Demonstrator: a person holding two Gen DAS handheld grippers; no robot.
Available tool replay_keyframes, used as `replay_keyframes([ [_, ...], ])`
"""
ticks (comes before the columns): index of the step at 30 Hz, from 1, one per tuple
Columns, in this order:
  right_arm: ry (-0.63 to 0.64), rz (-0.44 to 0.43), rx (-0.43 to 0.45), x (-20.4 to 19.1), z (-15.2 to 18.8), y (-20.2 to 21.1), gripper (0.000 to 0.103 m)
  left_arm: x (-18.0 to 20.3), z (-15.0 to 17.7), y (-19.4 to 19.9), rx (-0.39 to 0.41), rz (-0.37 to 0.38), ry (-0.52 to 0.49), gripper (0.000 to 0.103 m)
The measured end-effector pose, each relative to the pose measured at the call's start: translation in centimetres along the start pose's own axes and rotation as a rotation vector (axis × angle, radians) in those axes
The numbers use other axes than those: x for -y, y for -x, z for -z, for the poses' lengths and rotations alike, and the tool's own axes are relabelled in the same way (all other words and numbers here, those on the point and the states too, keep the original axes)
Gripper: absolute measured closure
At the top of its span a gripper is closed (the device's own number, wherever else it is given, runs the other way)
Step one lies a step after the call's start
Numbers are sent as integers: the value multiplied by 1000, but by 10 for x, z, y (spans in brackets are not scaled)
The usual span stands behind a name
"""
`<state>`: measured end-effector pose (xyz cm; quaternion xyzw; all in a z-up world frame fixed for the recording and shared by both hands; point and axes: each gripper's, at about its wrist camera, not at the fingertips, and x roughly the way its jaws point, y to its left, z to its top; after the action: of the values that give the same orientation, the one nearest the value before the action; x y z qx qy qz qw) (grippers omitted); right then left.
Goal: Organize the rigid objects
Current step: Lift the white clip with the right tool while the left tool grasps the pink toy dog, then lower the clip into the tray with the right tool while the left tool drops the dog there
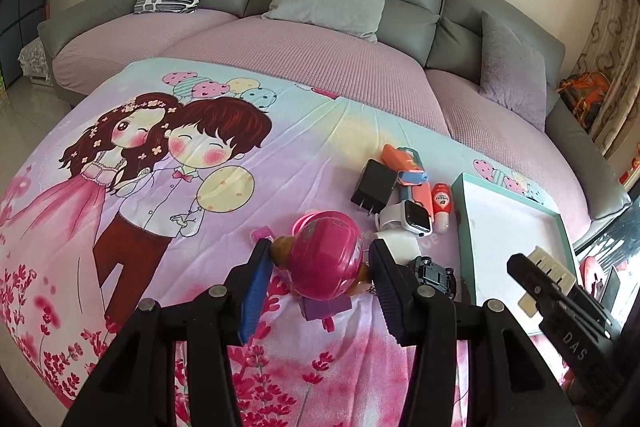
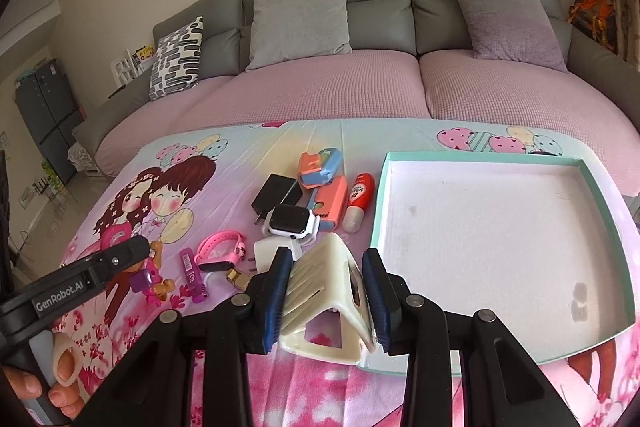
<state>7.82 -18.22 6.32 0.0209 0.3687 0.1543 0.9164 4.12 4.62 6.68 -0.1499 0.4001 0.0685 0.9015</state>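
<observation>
My left gripper (image 1: pixel 318 263) is clamped on the pink-helmeted toy (image 1: pixel 326 255), pads pressing both sides of the helmet, toy off the printed cloth (image 1: pixel 160 267). My right gripper (image 2: pixel 328 291) grips the cream hair claw (image 2: pixel 328 303), pads tight on its two sides, just at the near-left corner of the tray (image 2: pixel 600 187). The tray's white floor is bare. Between cloth centre and tray sits the pile: black charger (image 2: pixel 276 193), white watch (image 2: pixel 290 223), orange-blue blocks (image 2: pixel 320 167), red tube (image 2: pixel 360 201). Pink band (image 2: pixel 222 251) and purple stick (image 2: pixel 192 275) lie nearer, left of my right gripper. A hand (image 2: pixel 36 387) shows low-left on the other handle.
</observation>
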Motion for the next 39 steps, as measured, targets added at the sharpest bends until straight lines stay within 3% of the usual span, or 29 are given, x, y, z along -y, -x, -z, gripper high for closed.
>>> replay_keyframes([
  [6,-97,76,13,42,6,-6,64,25,3,-5,8,34,-80,52],
  [16,-247,332,13,119,22,-1,64,81,11,-27,-66,70,-211,52],
  [26,-354,393,7,158,30,7,64,159,4,-42,-117,113,-353,52],
  [32,-411,425,-7,180,39,11,64,210,9,-62,-140,178,-415,52],
  [39,-425,418,-7,186,40,12,64,234,20,-73,-149,213,-436,51],
])
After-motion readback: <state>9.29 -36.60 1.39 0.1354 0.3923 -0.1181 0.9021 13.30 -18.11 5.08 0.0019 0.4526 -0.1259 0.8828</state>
